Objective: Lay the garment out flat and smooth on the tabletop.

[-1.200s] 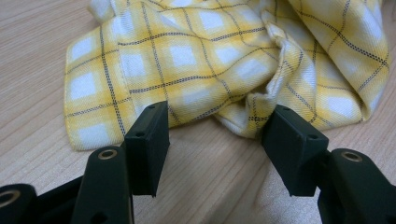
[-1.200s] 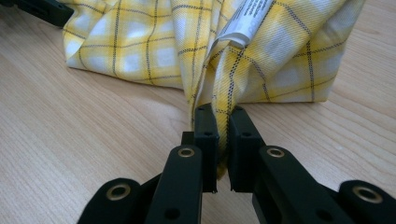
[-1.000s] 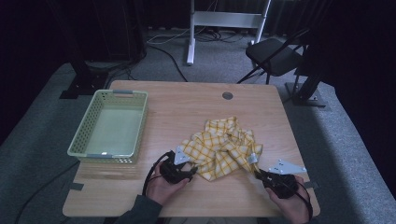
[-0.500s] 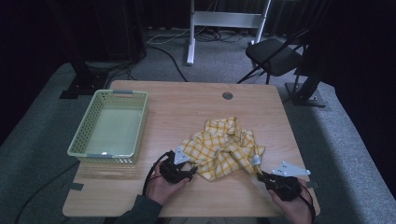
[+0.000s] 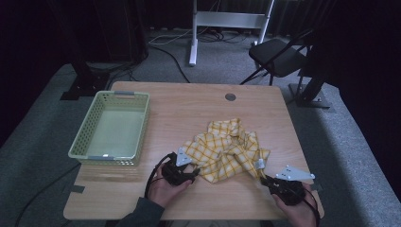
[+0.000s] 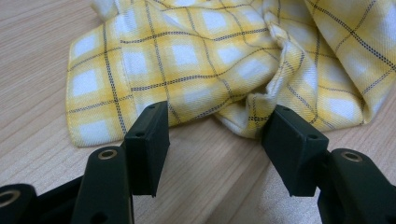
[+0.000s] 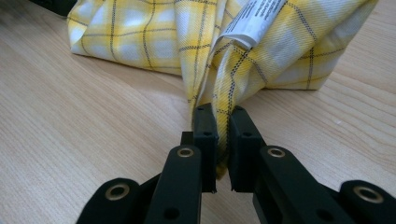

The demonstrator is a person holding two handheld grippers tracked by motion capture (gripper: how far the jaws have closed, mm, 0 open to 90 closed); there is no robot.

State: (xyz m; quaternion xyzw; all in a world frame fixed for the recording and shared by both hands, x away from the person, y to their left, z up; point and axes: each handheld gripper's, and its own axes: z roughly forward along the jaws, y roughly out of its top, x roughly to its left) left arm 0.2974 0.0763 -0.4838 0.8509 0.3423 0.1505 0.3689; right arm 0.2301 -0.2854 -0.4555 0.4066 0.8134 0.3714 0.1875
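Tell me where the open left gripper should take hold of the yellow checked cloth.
Grip the near hem fold of the cloth, just ahead of the left gripper. Come in low along the table from the person's side: that edge lifts slightly, while the flat corner beside it hugs the wood.

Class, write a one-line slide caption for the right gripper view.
Right claw shut on a fold of the yellow checked cotton cloth above the light wooden table.

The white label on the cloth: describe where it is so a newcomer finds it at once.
Start at the wooden table, then the crumpled yellow checked cloth right of the green basket. The label is sewn at the corner pinched by the right gripper, the only white printed strip.
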